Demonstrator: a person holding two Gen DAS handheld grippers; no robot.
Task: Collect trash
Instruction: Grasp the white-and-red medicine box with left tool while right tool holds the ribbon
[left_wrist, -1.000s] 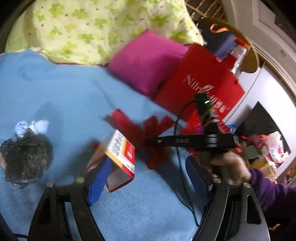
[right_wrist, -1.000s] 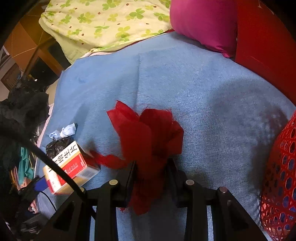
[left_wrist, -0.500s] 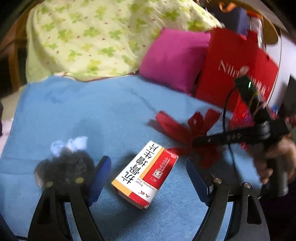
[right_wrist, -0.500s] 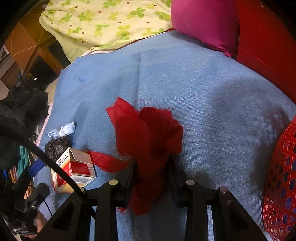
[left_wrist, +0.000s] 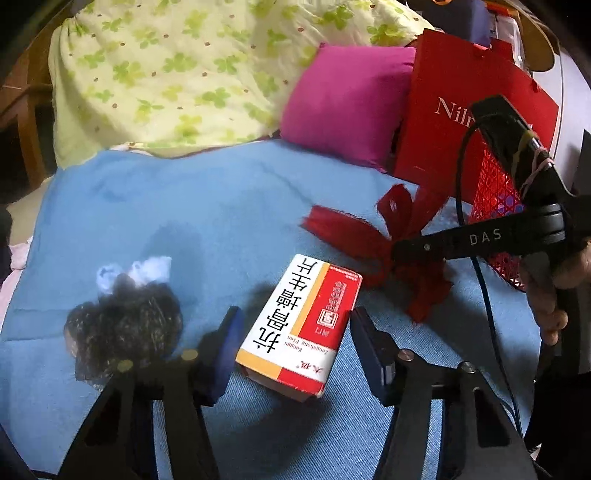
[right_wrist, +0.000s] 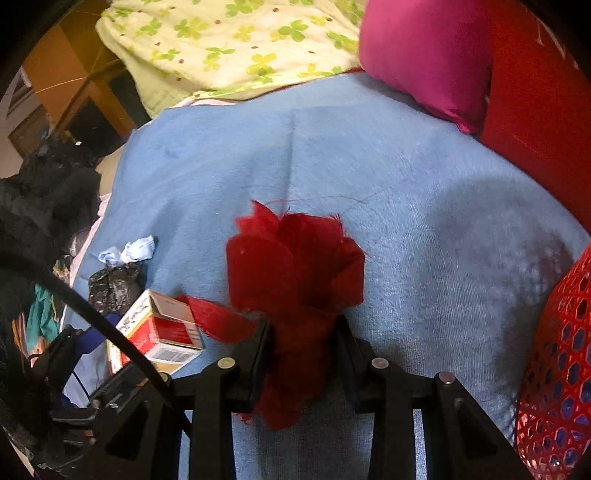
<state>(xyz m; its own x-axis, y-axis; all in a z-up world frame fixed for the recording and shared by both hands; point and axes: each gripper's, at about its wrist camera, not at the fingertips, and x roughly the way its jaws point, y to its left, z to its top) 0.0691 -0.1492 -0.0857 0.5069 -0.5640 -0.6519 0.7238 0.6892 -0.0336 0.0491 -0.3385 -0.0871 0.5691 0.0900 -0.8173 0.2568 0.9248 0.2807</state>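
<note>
A red and white carton (left_wrist: 301, 325) lies on the blue blanket (left_wrist: 207, 206) between the open fingers of my left gripper (left_wrist: 295, 332); whether the pads touch it I cannot tell. It also shows in the right wrist view (right_wrist: 162, 332). My right gripper (right_wrist: 301, 332) is shut on a crumpled red cloth scrap (right_wrist: 295, 273), also seen in the left wrist view (left_wrist: 373, 240). A black crumpled bag (left_wrist: 122, 325) with white tissue (left_wrist: 147, 267) lies left of the carton.
A red mesh basket (right_wrist: 557, 369) stands at the right, also in the left wrist view (left_wrist: 495, 195). Behind are a red paper bag (left_wrist: 443, 110), a magenta pillow (left_wrist: 347, 107) and a green clover quilt (left_wrist: 184, 70). Dark clutter (right_wrist: 40, 206) lies off the bed's left edge.
The carton went from held in my left gripper to lying flat on the blanket, and the left gripper opened around it. The right gripper keeps the red cloth, slightly bunched up.
</note>
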